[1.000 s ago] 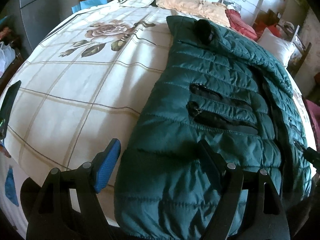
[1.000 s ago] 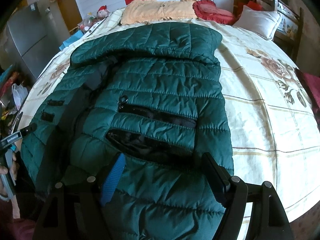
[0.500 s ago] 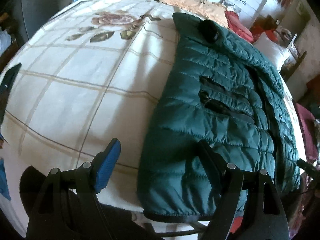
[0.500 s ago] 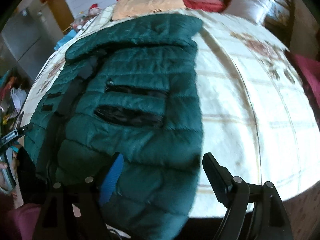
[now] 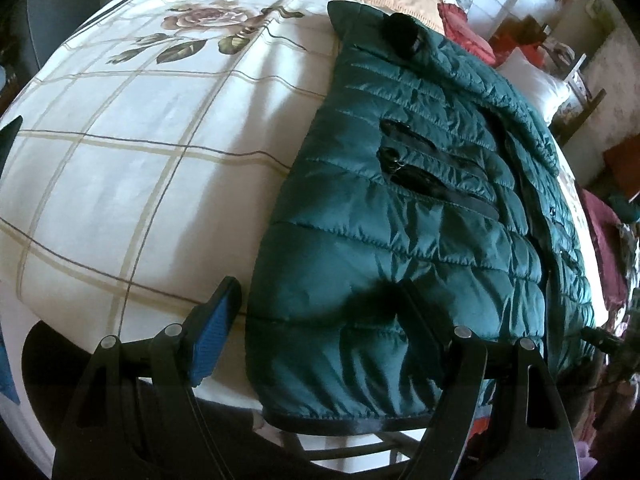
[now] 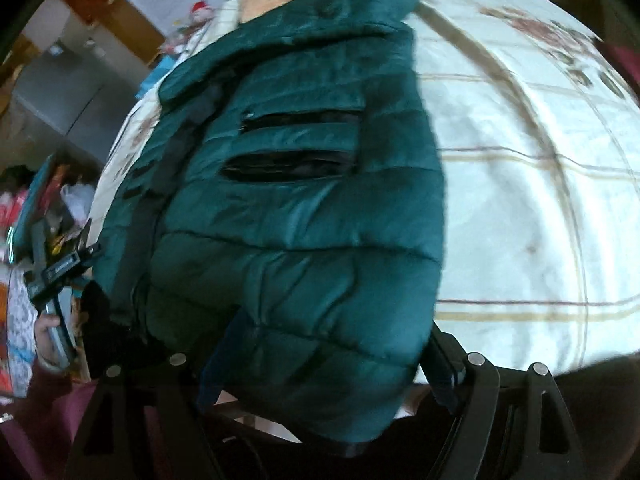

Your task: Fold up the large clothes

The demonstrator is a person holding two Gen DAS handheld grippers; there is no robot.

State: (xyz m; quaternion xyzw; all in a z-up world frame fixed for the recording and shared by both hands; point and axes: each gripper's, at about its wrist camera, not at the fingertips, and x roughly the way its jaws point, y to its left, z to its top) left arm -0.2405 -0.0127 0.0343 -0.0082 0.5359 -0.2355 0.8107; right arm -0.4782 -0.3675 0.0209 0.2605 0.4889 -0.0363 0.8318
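Presently, a dark green quilted puffer jacket [image 5: 420,216] lies front-up on the bed, over a cream bedspread [image 5: 132,168] with a tan grid and rose prints; its hem hangs over the near bed edge at 6 o'clock and its collar points to 12 o'clock. Both sides appear turned inward, leaving a long narrow panel with straight side edges, so the lengthwise folds look done; the crosswise fold, hem toward collar, seems left. The left claw [image 5: 320,332] stands wide open, its blue-padded finger over the bedspread and the other over the jacket, gripping nothing. The right claw [image 6: 324,364] is likewise spread, its jaws straddling the hanging hem corner, with no pad seen pressing the cloth. Two open black pocket zips [image 6: 296,144] cross the panel. A red banner at 12 o'clock in the right wrist view is too blurred to read, as is a small white label on the other tool at 9 o'clock.
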